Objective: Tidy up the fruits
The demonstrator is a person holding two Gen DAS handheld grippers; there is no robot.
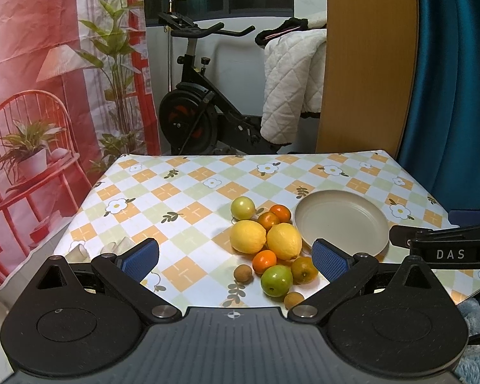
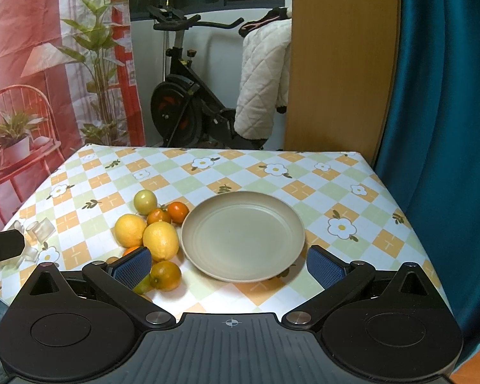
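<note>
A cluster of fruit lies on the checked tablecloth: two lemons (image 1: 284, 241) (image 2: 160, 240), several small oranges (image 1: 264, 261), a green apple (image 1: 276, 280), a pale green fruit (image 1: 243, 208) (image 2: 145, 202) and two small brown longans (image 1: 242, 274). An empty beige plate (image 1: 342, 220) (image 2: 243, 235) sits just right of the fruit. My left gripper (image 1: 235, 260) is open and empty, held above the near side of the cluster. My right gripper (image 2: 228, 267) is open and empty, in front of the plate's near rim. The right gripper's black body also shows in the left wrist view (image 1: 448, 246).
Small white cups (image 2: 40, 228) stand at the table's left edge. Beyond the table are an exercise bike (image 1: 195, 96), a wooden panel (image 1: 368, 64), a blue curtain (image 1: 457, 80) and a red printed backdrop (image 1: 32, 64).
</note>
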